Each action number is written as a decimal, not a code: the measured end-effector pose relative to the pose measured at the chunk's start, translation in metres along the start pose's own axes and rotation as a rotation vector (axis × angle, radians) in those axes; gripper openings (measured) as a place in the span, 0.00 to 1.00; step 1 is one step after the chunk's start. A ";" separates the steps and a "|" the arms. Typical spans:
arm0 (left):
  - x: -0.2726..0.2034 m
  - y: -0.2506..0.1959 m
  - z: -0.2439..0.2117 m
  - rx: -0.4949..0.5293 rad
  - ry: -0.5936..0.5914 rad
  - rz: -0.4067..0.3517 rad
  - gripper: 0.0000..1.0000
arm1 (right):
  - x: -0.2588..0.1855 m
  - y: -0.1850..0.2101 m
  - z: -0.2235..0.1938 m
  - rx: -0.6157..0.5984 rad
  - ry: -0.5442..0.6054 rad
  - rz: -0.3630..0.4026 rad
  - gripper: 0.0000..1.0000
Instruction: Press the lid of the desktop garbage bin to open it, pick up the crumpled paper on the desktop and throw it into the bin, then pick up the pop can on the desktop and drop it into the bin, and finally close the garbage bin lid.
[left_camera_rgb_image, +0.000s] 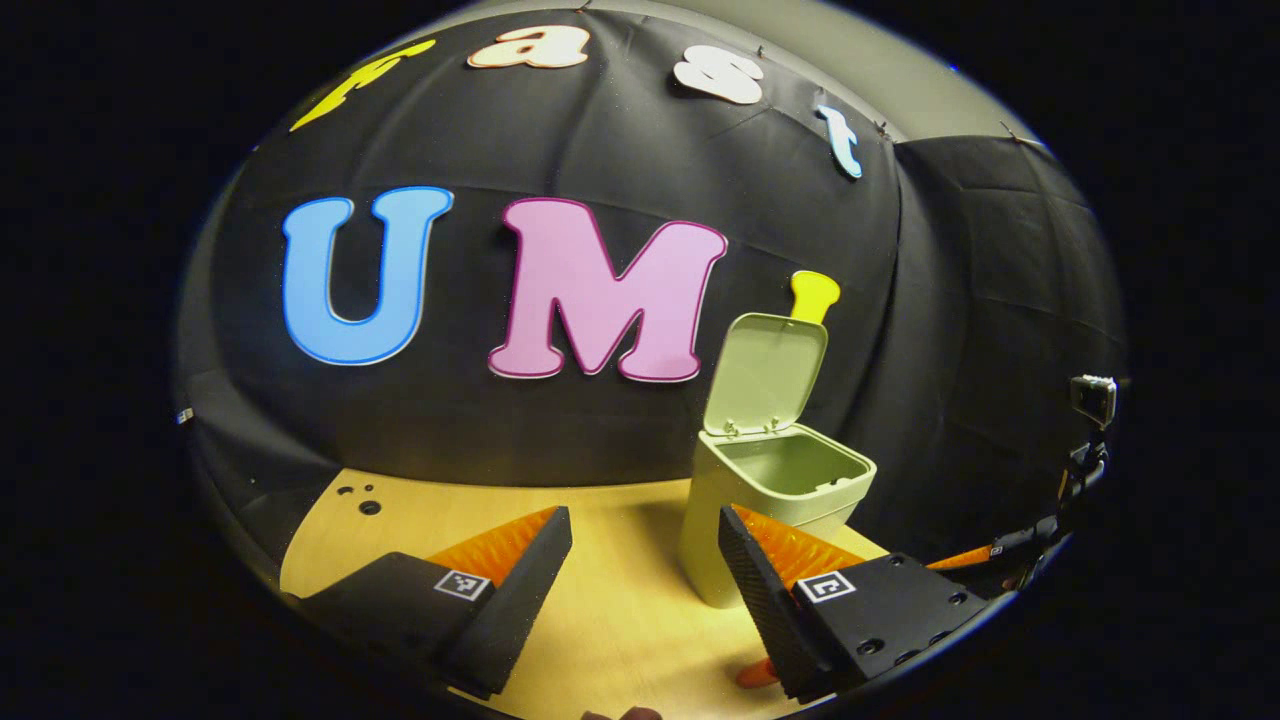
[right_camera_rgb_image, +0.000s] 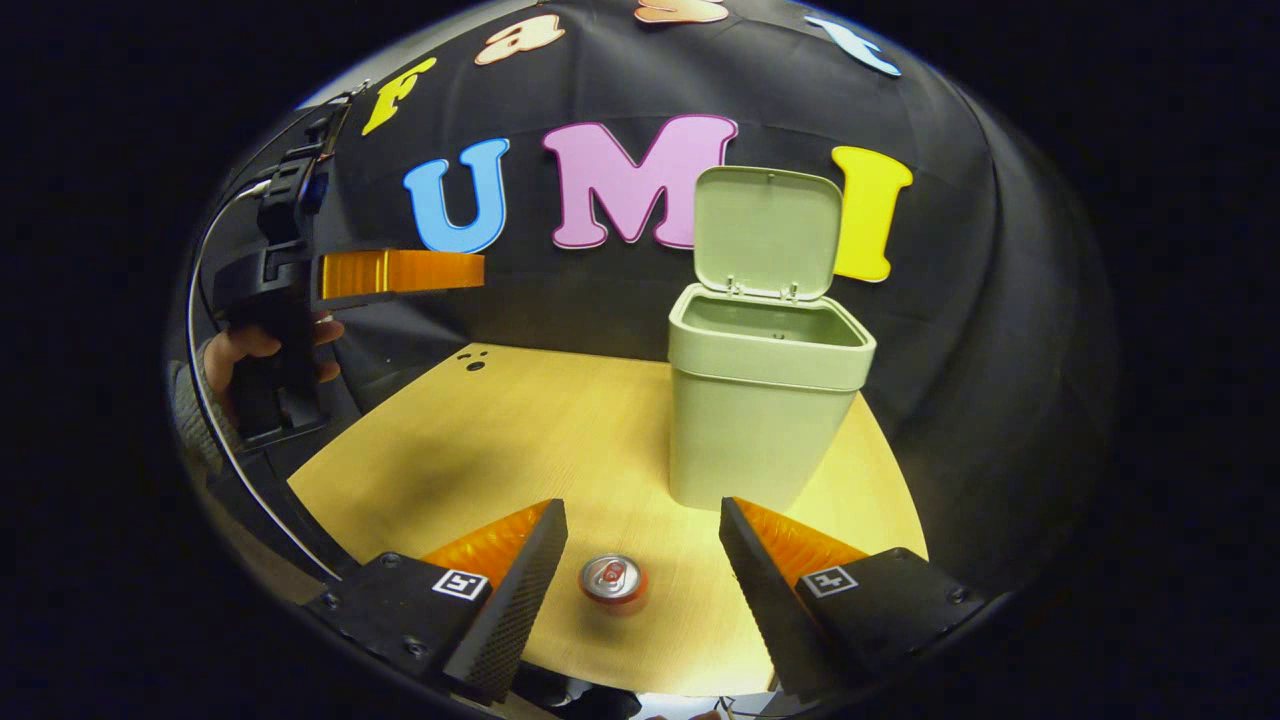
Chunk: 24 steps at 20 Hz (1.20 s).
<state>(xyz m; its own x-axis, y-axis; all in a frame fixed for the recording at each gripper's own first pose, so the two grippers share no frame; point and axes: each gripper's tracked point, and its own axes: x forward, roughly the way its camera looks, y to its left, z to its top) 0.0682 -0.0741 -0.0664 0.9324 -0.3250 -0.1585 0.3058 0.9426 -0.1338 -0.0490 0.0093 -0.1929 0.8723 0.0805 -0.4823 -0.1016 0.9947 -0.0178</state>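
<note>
The pale green bin (right_camera_rgb_image: 760, 400) stands on the wooden table (right_camera_rgb_image: 480, 440) with its lid (right_camera_rgb_image: 768, 230) swung up and open. A pop can (right_camera_rgb_image: 612, 580) stands upright on the table just in front of the bin, seen from above. My right gripper (right_camera_rgb_image: 640, 520) hovers over the can, open, a finger on either side and neither touching it. In the left gripper view the bin (left_camera_rgb_image: 770, 500) sits ahead to the right, lid (left_camera_rgb_image: 765, 375) raised. My left gripper (left_camera_rgb_image: 645, 540) is open with nothing between its fingers. A hand (right_camera_rgb_image: 260, 345) holds it high at the left.
A small camera on a stand (left_camera_rgb_image: 1093, 398) is at the far right edge. A few dark holes (right_camera_rgb_image: 474, 362) mark the table's back left corner. Black cloth walls close in behind and to the right of the bin.
</note>
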 end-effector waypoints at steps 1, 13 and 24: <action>-0.006 0.007 -0.006 -0.004 0.008 0.015 0.96 | 0.003 0.003 -0.002 -0.006 0.007 0.009 0.97; -0.058 0.055 -0.061 -0.069 0.107 0.172 0.96 | 0.037 0.016 -0.059 -0.104 0.157 0.080 0.97; -0.080 0.066 -0.090 -0.092 0.166 0.231 0.95 | 0.063 0.021 -0.120 -0.117 0.316 0.116 0.98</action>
<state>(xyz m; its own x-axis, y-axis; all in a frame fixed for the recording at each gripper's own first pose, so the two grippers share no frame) -0.0033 0.0072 -0.1509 0.9287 -0.1177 -0.3518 0.0632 0.9847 -0.1627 -0.0536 0.0277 -0.3282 0.6629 0.1501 -0.7335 -0.2608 0.9646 -0.0383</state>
